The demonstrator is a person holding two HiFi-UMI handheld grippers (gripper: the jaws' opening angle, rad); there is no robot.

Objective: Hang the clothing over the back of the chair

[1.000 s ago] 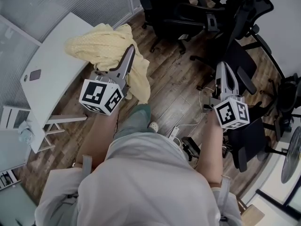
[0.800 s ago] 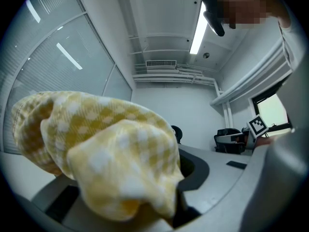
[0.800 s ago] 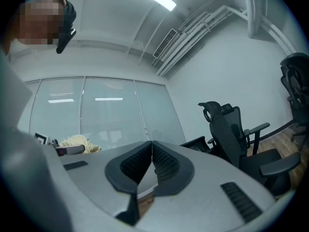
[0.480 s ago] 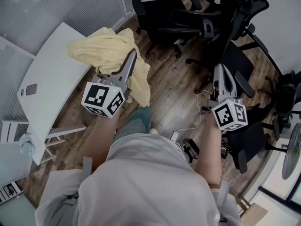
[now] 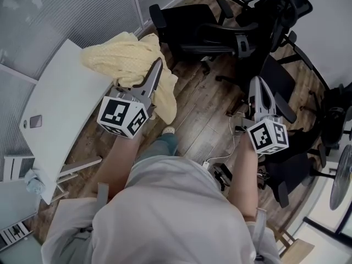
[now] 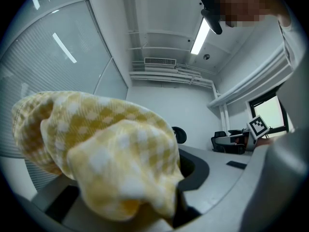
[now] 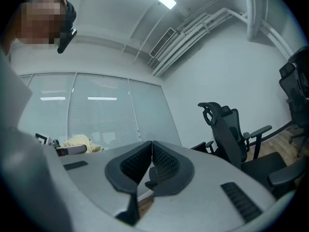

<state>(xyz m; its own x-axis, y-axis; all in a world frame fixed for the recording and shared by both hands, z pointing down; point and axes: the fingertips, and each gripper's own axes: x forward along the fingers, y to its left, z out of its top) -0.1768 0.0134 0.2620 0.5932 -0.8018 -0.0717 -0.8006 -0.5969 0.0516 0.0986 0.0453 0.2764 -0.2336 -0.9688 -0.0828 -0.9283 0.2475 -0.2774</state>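
Observation:
A pale yellow checked garment (image 5: 129, 65) hangs bunched from my left gripper (image 5: 158, 62), which is shut on its cloth; the garment (image 6: 106, 153) fills most of the left gripper view and hides the jaw tips. My right gripper (image 5: 254, 82) is held level to the right, shut with nothing between its pads (image 7: 151, 164). Several black office chairs (image 5: 212, 29) stand ahead of both grippers; one high-backed chair (image 7: 231, 129) shows in the right gripper view. The yellow garment (image 7: 77, 142) and the left gripper appear small at that view's left.
A white curved table (image 5: 60, 114) is at the left with a dark phone (image 5: 35, 121) on it. White cables and a power strip (image 5: 212, 161) lie on the wooden floor. Glass partitions with blinds (image 5: 66, 10) stand behind the table. The person's legs and a shoe (image 5: 168, 132) are below.
Both grippers have moved forward toward the chairs, the left carrying the yellow garment off the table edge. The table has slid further left and down in the head view.

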